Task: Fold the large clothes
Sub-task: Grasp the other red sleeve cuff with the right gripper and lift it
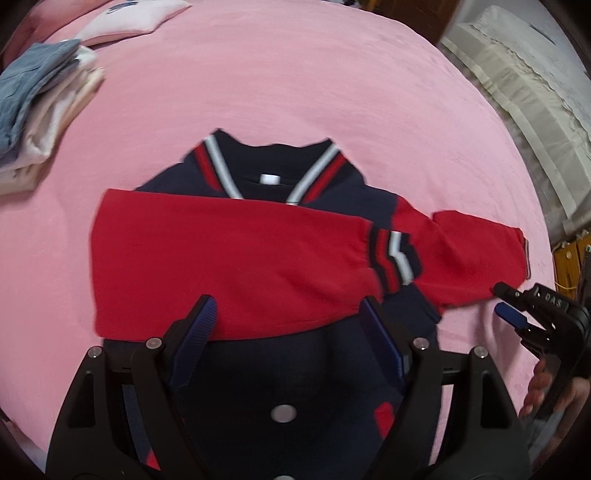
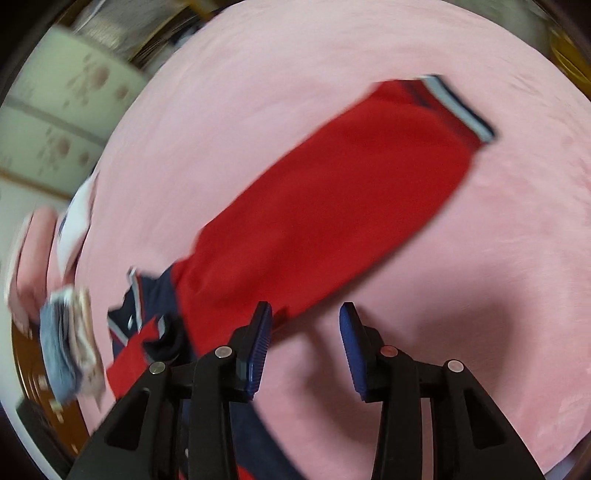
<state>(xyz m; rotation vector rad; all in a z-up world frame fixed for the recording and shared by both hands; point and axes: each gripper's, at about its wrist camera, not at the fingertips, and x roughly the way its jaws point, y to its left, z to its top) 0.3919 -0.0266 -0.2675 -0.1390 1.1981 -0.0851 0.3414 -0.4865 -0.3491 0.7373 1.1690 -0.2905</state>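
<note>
A navy jacket (image 1: 266,173) with red sleeves and a striped collar lies flat on the pink bed cover (image 1: 295,74). One red sleeve (image 1: 229,258) is folded across the chest. The other red sleeve (image 1: 472,258) stretches out to the right; it also shows in the right wrist view (image 2: 351,206). My left gripper (image 1: 288,317) is open and empty, just above the jacket's navy body below the folded sleeve. My right gripper (image 2: 306,332) is open and empty over the bed cover beside the outstretched sleeve; it shows at the right in the left wrist view (image 1: 506,302).
A stack of folded clothes (image 1: 40,110) lies at the left of the bed, with a pink pillow (image 1: 125,18) behind it. A cream quilted cover (image 1: 524,81) lies along the bed's right side. The stack also appears in the right wrist view (image 2: 70,347).
</note>
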